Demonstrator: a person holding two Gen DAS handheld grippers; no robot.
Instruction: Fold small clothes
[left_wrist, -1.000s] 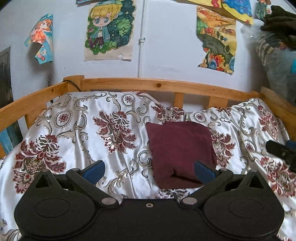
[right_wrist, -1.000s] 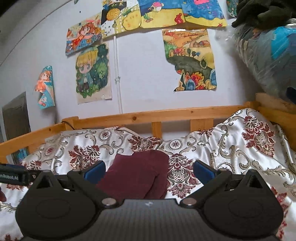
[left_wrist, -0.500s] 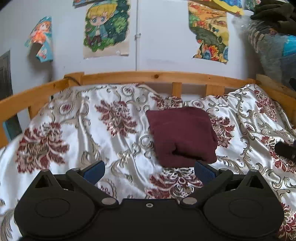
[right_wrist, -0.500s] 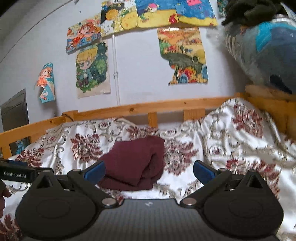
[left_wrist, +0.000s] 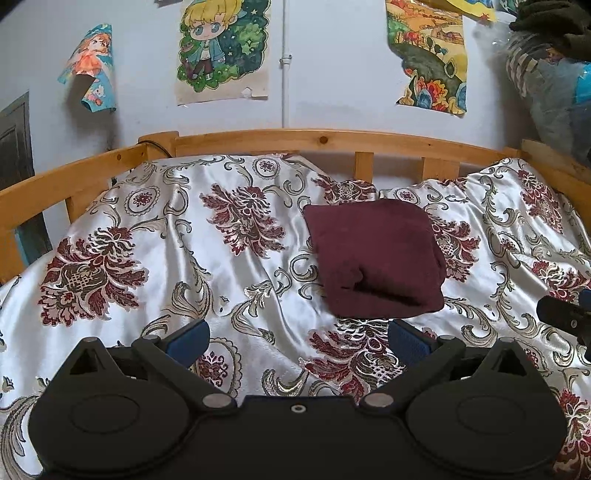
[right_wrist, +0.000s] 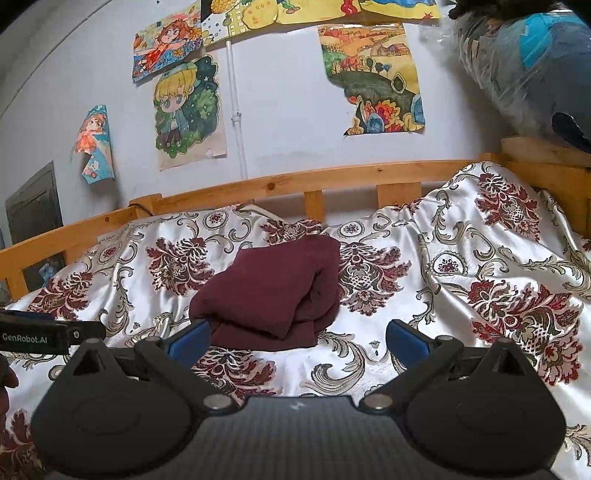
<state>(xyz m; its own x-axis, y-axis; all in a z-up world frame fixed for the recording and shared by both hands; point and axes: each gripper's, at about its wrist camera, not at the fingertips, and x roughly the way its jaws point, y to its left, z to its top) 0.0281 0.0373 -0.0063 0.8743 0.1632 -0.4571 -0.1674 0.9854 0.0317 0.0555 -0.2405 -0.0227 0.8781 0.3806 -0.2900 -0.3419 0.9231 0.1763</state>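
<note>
Maroon garment (left_wrist: 373, 258) lies folded in a compact square on the bed's floral cover (left_wrist: 147, 236), at one o'clock of my left tool (left_wrist: 297, 338), so both it and my right tool (right_wrist: 295, 338) hang wide and empty, clear of it.

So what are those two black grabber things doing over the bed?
A person holds a gripper in each hand to fold small clothes. The dark red garment already lies folded in a bundle on the flowery bedspread. The left gripper and the right gripper are both open and hold nothing. Neither one's blue fingers grip the cloth.
</note>
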